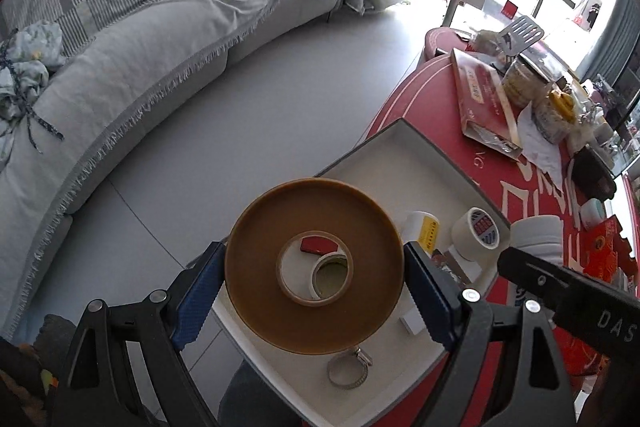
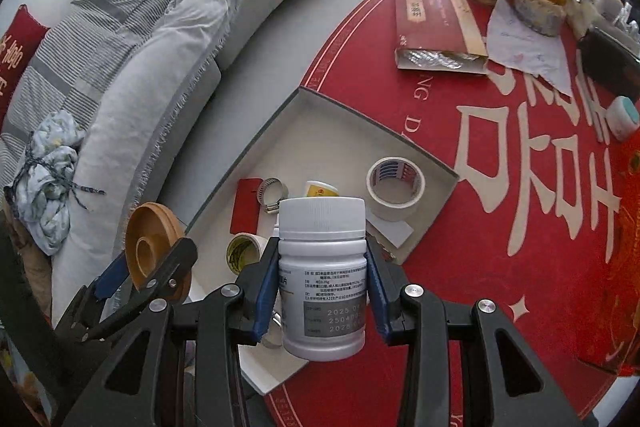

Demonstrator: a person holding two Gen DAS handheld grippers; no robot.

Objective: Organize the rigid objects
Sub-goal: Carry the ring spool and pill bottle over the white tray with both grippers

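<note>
The left claw [image 1: 314, 281] grips a brown tape roll [image 1: 314, 267] flat across its rim and the right claw [image 2: 322, 279] clamps an upright white bottle [image 2: 322, 275], both directly above the open box [image 2: 320, 131] on the bench [image 2: 500, 227].

Three tape rolls [image 2: 395, 187], one bottle [image 2: 322, 275]

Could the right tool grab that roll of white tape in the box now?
Probably not yet. The right tool is already shut on a white pill bottle, so its jaws are full. The white tape roll itself lies uncovered in the grey box.
</note>
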